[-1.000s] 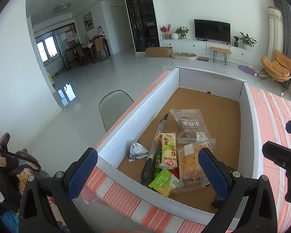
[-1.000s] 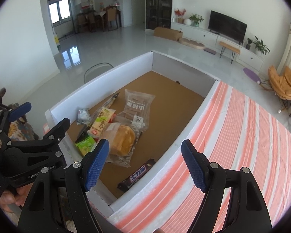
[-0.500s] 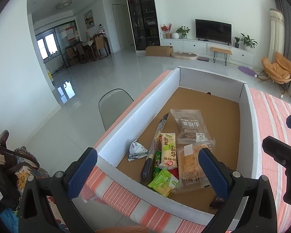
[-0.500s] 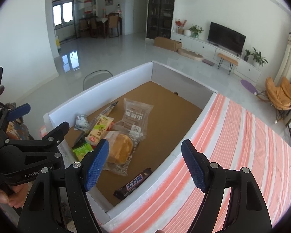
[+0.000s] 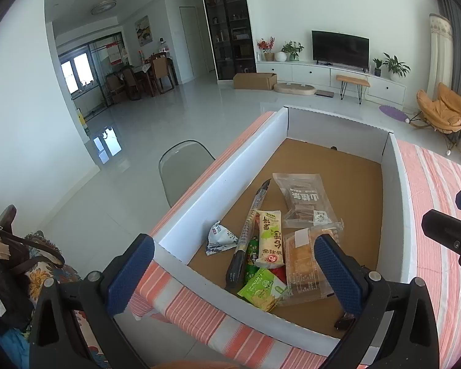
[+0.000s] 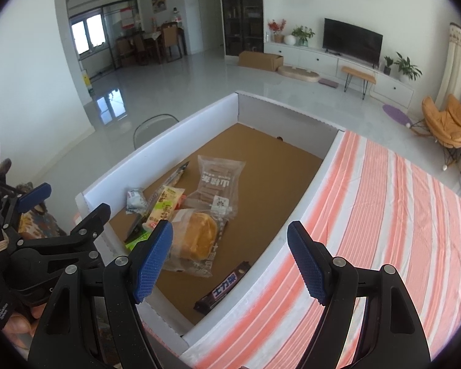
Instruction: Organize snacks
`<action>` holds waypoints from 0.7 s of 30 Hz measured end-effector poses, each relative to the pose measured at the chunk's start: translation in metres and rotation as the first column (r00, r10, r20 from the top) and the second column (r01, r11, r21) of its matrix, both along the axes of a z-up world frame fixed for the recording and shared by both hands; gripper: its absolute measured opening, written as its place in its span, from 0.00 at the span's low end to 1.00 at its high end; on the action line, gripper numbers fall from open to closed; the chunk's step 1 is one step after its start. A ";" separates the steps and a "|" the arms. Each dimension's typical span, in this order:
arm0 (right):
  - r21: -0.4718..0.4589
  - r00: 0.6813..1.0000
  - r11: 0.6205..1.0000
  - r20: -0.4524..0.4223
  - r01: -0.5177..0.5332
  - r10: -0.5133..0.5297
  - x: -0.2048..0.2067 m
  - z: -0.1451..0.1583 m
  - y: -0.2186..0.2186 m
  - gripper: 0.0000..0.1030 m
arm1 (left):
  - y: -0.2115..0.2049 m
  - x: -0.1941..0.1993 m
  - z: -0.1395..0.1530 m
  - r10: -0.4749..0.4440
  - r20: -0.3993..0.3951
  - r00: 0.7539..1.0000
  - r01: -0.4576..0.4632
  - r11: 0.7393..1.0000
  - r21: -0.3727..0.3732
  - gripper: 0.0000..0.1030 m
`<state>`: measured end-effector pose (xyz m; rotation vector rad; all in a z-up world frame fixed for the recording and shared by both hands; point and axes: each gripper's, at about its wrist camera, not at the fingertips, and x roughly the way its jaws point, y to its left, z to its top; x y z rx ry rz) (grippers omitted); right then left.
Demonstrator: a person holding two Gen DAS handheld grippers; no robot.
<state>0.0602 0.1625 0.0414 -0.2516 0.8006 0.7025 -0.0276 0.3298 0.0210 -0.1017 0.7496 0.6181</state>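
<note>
Snacks lie heaped at the near end of a white-walled box on a striped cloth: a bread pack at the middle, a clear biscuit bag beyond it, a chocolate bar apart by the near wall. The left gripper and right gripper hang over that wall, jaws spread wide and holding nothing (the scene fits sorting under way or already finished)

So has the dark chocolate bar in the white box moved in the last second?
No. The dark chocolate bar lies by the white box near wall as before; only the camera shifted slightly.
</note>
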 end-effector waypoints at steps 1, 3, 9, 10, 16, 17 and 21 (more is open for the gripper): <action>-0.002 1.000 1.000 0.000 0.002 -0.002 0.000 -0.001 0.000 0.78 | 0.000 0.000 0.000 -0.001 -0.001 1.000 0.001 1.000 -0.001 1.00; -0.007 1.000 1.000 -0.001 0.001 -0.001 -0.001 -0.001 0.001 0.78 | 0.000 0.000 0.000 -0.003 -0.001 1.000 0.003 1.000 -0.001 1.00; -0.021 1.000 1.000 0.009 -0.013 0.014 -0.005 -0.001 0.006 0.78 | -0.001 0.000 0.000 -0.002 0.000 1.000 0.002 1.000 -0.001 1.00; -0.024 1.000 1.000 0.011 -0.014 0.015 -0.006 0.000 0.008 0.78 | 0.000 0.000 0.000 -0.002 0.000 1.000 0.002 1.000 0.000 1.00; -0.030 1.000 0.999 0.008 -0.013 0.014 -0.006 -0.001 0.009 0.78 | 0.000 0.000 0.000 -0.002 0.000 1.000 0.002 1.000 -0.001 1.00; -0.032 1.000 0.999 0.007 -0.013 0.013 -0.006 -0.002 0.010 0.78 | -0.001 0.000 0.000 -0.003 0.001 1.000 0.003 1.000 -0.001 1.00; -0.039 1.000 0.999 0.003 -0.015 0.016 -0.006 -0.002 0.011 0.78 | 0.000 0.000 0.000 -0.002 0.001 1.000 0.002 1.000 -0.002 1.00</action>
